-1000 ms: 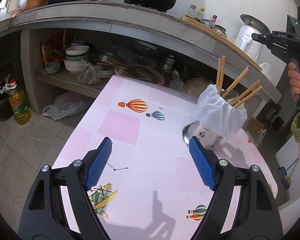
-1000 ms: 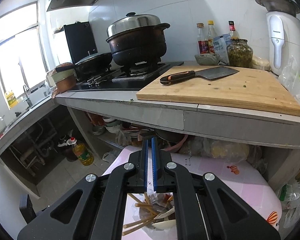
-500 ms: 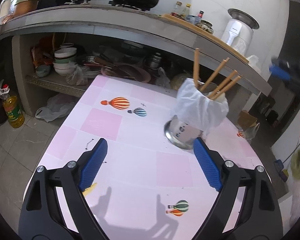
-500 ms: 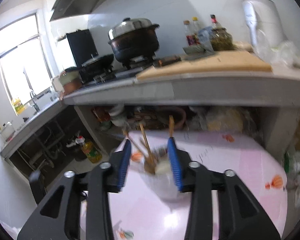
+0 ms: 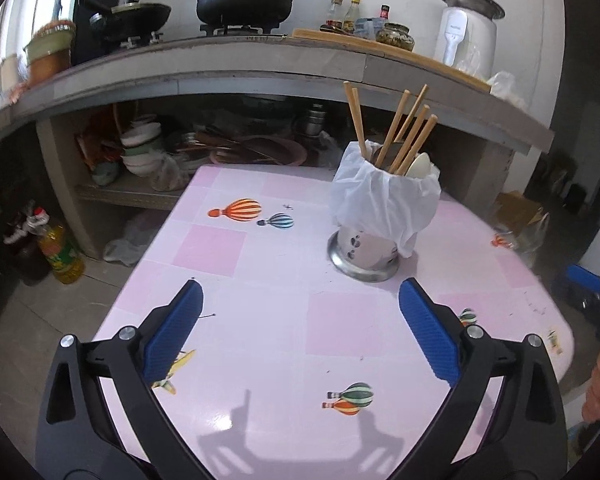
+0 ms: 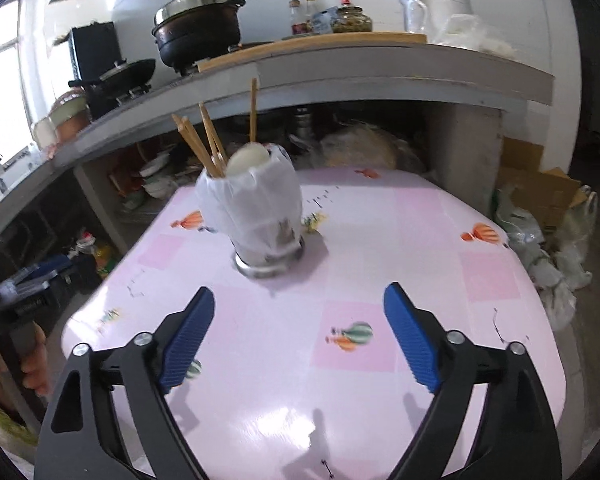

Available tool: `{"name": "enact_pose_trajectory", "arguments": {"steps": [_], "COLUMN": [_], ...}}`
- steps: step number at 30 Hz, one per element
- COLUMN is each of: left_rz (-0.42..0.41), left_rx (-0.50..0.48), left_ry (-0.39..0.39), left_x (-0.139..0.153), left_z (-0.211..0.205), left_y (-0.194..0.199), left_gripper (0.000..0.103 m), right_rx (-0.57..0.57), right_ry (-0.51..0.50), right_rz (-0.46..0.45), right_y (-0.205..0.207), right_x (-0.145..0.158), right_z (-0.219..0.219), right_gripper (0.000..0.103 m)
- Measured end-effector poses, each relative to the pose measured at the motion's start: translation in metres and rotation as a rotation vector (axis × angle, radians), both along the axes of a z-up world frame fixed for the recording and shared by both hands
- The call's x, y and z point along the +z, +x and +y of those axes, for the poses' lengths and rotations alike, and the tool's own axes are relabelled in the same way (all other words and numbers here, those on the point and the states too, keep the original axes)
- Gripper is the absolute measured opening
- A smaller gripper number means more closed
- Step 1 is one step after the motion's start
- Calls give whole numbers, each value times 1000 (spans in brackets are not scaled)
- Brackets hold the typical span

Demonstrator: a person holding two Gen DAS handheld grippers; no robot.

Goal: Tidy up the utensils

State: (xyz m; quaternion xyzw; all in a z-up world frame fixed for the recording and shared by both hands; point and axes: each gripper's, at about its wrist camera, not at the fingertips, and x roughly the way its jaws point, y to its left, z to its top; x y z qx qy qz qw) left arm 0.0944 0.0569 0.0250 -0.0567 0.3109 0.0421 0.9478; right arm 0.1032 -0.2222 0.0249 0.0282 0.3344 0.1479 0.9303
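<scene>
Only right view: white spoon, cardboard box

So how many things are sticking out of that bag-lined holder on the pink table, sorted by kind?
chopsticks: 6
spoon: 1
Total: 7

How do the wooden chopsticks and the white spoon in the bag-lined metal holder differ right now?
The wooden chopsticks are thin, tan sticks, and several fan out high above the rim; the white spoon is one broad, rounded piece sitting low at the rim. The chopsticks splay at different angles, while the spoon leans against the side. Both stand inside the bag-lined metal holder.
</scene>
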Motion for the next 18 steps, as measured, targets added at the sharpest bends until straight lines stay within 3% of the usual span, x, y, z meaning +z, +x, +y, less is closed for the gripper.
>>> {"name": "enact_pose_trajectory", "arguments": {"steps": [4, 13, 18], "left_rz": [14, 49, 59], "left_rx": [7, -22, -16], "left_ry": [49, -45, -10], "left_x": [1, -2, -1], "left_z": [-10, -10, -15], "left_y": [-7, -14, -8], "left_gripper": [95, 95, 95], "right_rx": [-25, -68, -100], "right_ry": [-26, -18, -5], "right_rz": [8, 14, 26], "right_y": [-14, -28, -23], "right_x": [-11, -18, -19], "right_z": [3, -4, -12], "right_gripper": [92, 97, 97]}}
